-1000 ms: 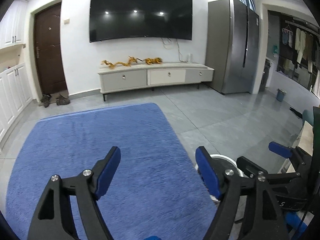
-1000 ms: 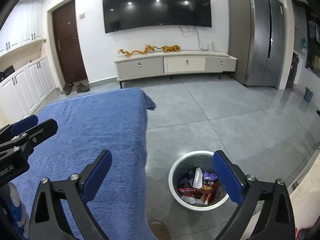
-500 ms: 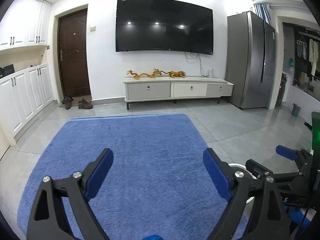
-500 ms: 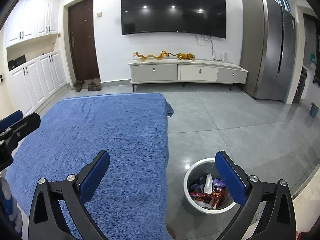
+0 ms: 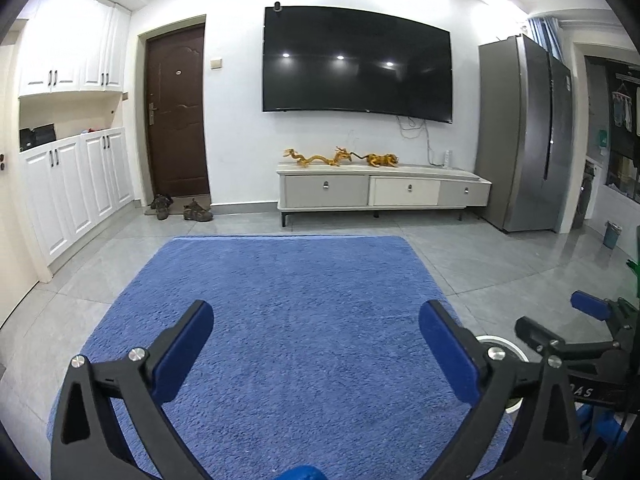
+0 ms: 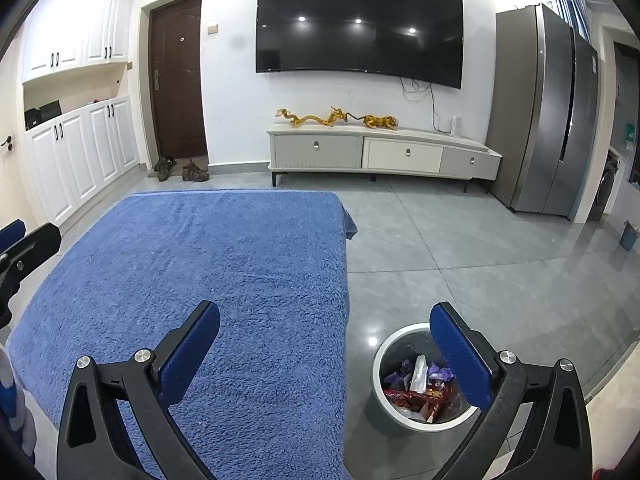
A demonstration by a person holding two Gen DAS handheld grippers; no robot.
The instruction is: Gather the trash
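Note:
A grey trash bin [image 6: 400, 416] with a white rim stands on the floor right of the blue cloth [image 6: 224, 264]; it holds several wrappers [image 6: 420, 384]. My right gripper [image 6: 326, 320] is open and empty, raised above the cloth's right edge and the bin. My left gripper [image 5: 316, 320] is open and empty over the blue cloth [image 5: 280, 300]. In the left wrist view the bin's rim [image 5: 496, 340] peeks out behind my right finger, and the right gripper [image 5: 576, 332] shows at the right edge. No loose trash shows on the cloth.
A TV cabinet [image 6: 380, 152] with gold dragon figures stands under a wall TV [image 6: 360, 24]. A grey fridge [image 6: 552, 112] is at the right, white cupboards [image 6: 80, 152] and a brown door [image 6: 176, 80] at the left. A small blue bin [image 6: 630, 236] sits far right.
Both grippers have tilted upward and drawn back, so more of the wall and TV shows. The jaws stay open and empty. The bin has shifted lower in view.

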